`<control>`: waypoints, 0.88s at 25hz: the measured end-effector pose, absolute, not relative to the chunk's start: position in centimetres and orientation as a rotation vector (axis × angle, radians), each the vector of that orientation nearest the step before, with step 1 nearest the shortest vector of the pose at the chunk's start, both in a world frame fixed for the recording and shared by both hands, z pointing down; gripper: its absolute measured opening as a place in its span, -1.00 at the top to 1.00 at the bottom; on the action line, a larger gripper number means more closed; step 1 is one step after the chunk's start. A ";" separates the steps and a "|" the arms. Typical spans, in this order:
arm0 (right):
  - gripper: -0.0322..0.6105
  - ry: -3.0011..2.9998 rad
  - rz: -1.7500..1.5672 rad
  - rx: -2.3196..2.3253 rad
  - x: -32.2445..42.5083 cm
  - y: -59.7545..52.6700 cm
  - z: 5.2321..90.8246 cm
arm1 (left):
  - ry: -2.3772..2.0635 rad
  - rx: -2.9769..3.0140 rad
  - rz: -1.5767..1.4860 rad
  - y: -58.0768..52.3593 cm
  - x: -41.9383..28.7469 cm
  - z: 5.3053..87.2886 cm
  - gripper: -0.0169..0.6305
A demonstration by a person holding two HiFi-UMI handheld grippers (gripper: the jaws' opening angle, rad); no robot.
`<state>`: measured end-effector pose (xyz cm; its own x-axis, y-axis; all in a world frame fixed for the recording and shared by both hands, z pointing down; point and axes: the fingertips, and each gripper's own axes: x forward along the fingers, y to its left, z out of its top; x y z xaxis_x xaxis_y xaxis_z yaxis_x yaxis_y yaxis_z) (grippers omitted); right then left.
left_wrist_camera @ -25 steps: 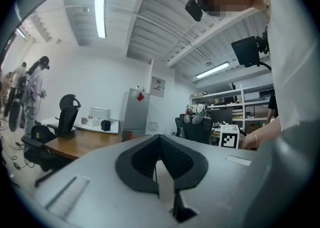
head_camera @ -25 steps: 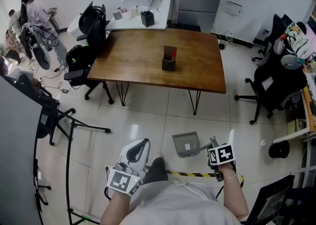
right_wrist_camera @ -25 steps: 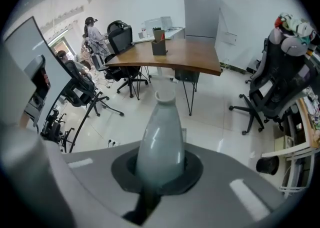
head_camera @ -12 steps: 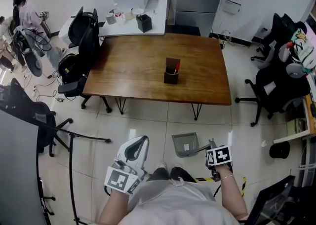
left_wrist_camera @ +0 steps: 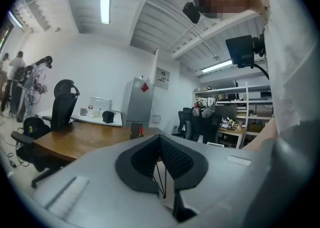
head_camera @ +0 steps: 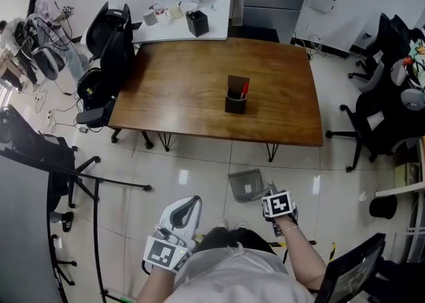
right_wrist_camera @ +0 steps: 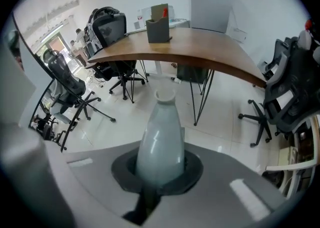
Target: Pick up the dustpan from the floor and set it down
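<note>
Spreading under everything, a glossy white tiled floor [head_camera: 192, 162] carries a long brown wooden table [head_camera: 199, 89]. At six o'clock from the table's near edge sits the object of the job, a grey plastic dustpan [head_camera: 246, 184]. It is a shallow, squarish scoop with a pale patch inside its tray. Whether the scoop touches the tiles or hangs just clear of them cannot be told from the head view.

Its tapered pale grey handle [right_wrist_camera: 161, 132] runs back toward five o'clock into the right hand-held gripper [head_camera: 272, 195]. Those jaws are clenched on the handle's thick part, and the narrow hollow end juts out beyond them. This hand-held gripper tips steeply downward, apparently because the handle is the only part that offers a grip so near the floor.

The left hand-held gripper [left_wrist_camera: 160, 142] waits at eight o'clock from the dustpan, well apart from it. Its jaws are pressed together on nothing and aimed level toward the table. It is likely kept out of the way, since one hand should be enough for so light a thing.

A small dark box-shaped pen holder [head_camera: 236, 101] with a red pen stands near the table's middle, far from the work.
</note>
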<state>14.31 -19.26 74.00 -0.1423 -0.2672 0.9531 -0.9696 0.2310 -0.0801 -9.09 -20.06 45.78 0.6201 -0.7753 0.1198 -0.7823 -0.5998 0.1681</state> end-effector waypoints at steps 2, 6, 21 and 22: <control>0.90 -1.599 0.957 1.183 14.0 -19.9 76.3 | -1.306 2.616 0.076 -20.2 -9.5 48.0 0.91; 0.90 -1.609 0.945 1.187 13.5 -19.6 79.5 | -1.344 2.579 0.083 -20.4 -10.2 50.9 0.91; -0.60 -1.587 1.009 1.208 14.4 -17.7 83.0 | -1.328 2.568 0.091 -20.8 -10.0 51.9 0.91; -0.82 -1.603 1.011 1.222 14.4 -17.8 82.8 | -1.310 2.580 0.093 -20.8 -9.6 51.7 0.91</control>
